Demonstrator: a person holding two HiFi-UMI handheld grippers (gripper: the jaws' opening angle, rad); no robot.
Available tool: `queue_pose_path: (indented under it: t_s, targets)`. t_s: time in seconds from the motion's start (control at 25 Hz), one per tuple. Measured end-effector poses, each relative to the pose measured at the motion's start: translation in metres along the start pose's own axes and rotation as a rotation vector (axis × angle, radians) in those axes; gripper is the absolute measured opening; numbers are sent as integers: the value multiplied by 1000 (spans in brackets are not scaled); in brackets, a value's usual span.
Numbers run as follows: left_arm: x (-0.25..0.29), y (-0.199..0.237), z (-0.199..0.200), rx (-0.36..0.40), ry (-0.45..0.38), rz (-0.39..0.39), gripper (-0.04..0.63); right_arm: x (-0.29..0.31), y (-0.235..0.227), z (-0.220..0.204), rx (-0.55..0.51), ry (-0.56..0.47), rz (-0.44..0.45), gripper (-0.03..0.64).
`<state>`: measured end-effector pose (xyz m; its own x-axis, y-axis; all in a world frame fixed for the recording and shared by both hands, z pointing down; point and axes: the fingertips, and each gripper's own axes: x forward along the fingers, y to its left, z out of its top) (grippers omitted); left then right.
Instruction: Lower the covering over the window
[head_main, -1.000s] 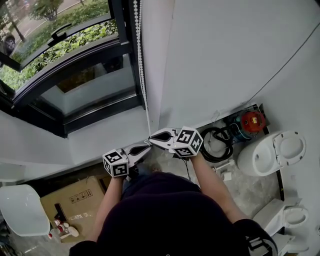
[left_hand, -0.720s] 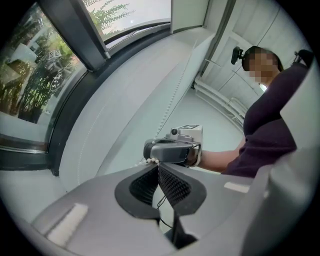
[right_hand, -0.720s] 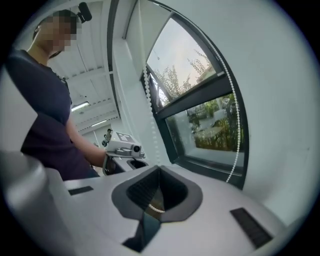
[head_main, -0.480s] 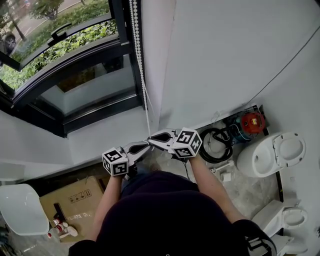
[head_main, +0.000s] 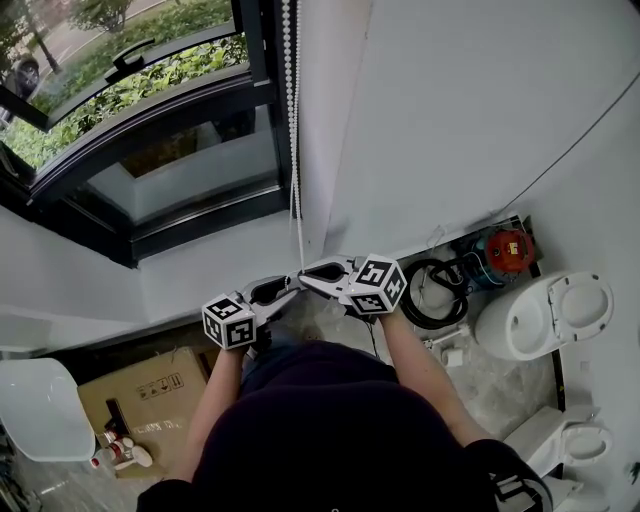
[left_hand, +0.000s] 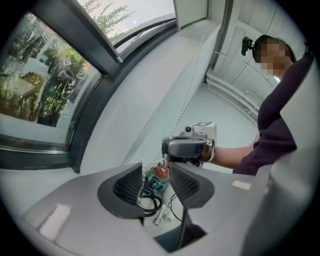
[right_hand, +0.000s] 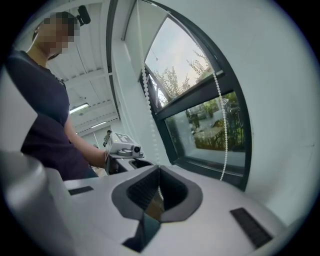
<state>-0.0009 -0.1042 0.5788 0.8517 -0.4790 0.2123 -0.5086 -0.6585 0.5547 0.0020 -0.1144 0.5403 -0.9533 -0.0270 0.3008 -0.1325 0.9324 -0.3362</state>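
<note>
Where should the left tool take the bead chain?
Probably the straight vertical run of the bead chain just above the right tool, shut on it. Come from its left, jaws astride the strand. The left tool's jaws have just been opening, nothing between them.

White bead chain hangs straight beside dark window frame; lower end pinched in right tool.

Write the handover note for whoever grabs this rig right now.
Left gripper: jaws apart, they have just been opening, and the pads press on nothing.
Right gripper: shut on the bead chain that hangs beside the window.
Done: chain gripped. The glass in view is uncovered and no covering shows.
Left: probably re-grip the chain with the left gripper and pull hand over hand until the covering is down.
</note>
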Motion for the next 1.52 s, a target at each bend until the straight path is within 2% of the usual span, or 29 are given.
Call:
queue_pose_path:
  t_s: [0.12, 0.28, 0.6, 0.84, 1.04, 1.2, 1.24, 1.28, 1.32, 1.36, 1.52]
  targets:
    - [-4, 8, 3, -6, -18, 44, 197, 2, 2, 0, -3, 0, 5, 12]
    - [-7, 8, 20, 6, -83, 53, 200, 1, 2, -1, -2, -2, 7, 12]
    - [-9, -18, 82, 124, -211, -16, 201, 0, 0, -2, 3, -7, 5, 12]
    - [-11, -52, 132, 218, -276, -75, 201, -1, 2, -2, 5, -10, 8, 12]
    - [-7, -81, 164, 305, -289, -152, 201, 0, 2, -2, 6, -12, 13, 12]
    - [-1, -86, 175, 345, -261, -134, 197, 1, 2, -1, 2, -10, 17, 12]
    - [-1, -86, 178, 335, -265, -132, 181, 1, 2, -1, 1, -10, 18, 12]
    - [-1, -85, 180, 322, -269, -130, 136, 1, 2, -1, 1, -10, 18, 12]
    - [-1, -84, 181, 314, -269, -131, 56, 1, 2, -1, 1, -10, 17, 12]
    - [0, -84, 181, 316, -266, -137, 15, 1, 2, -1, 2, -11, 17, 12]
    - [4, -85, 177, 340, -235, -149, 14, 1, -2, -4, 4, -3, 9, 12]
